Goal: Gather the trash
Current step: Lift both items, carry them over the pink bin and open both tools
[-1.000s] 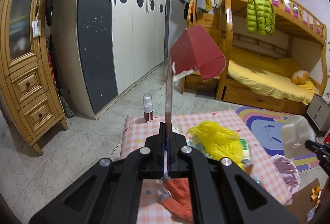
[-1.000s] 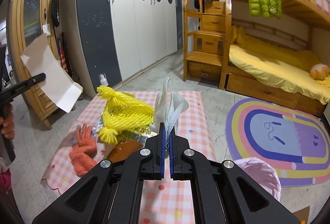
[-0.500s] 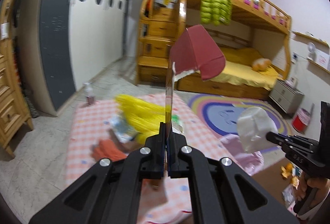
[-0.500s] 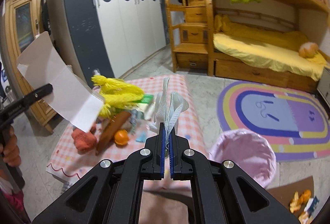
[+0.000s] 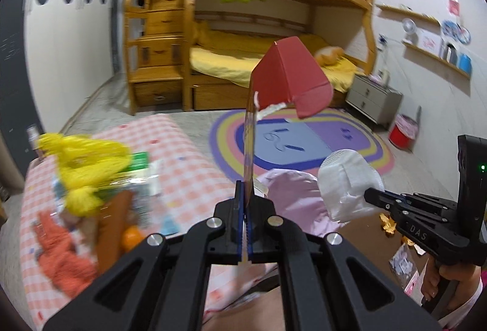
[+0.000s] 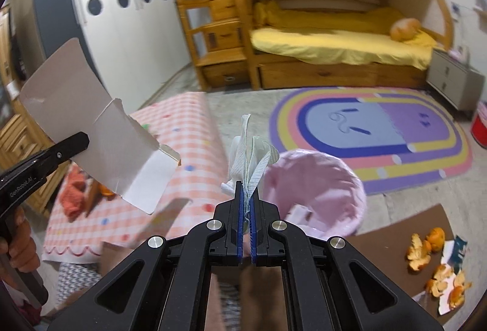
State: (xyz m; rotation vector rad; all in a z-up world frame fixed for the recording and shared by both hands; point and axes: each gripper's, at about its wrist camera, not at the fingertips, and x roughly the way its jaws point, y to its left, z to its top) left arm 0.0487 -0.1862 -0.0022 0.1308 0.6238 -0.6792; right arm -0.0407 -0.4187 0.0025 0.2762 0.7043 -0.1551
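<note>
My left gripper (image 5: 245,194) is shut on a flattened red carton (image 5: 289,81), held upright in the air; its pale inner side shows in the right wrist view (image 6: 91,130). My right gripper (image 6: 247,194) is shut on a crumpled white face mask (image 6: 252,154), also seen in the left wrist view (image 5: 347,184). A pink-lined trash bin (image 6: 316,188) stands on the floor just ahead and right of the right gripper, and shows behind the left gripper (image 5: 292,194). Both held items hang near the bin's left rim.
A low table with a pink checked cloth (image 6: 182,142) carries yellow netting (image 5: 85,160), an orange glove (image 5: 61,251) and an orange (image 5: 132,239). Orange peels (image 6: 438,264) lie on brown cardboard at right. A rainbow rug (image 6: 365,136), bunk bed (image 5: 274,26) and red bucket (image 5: 401,133) lie beyond.
Both grippers have swung right, away from the table and toward the pink bin, each still holding its item. The bin now sits close in front of the right gripper.
</note>
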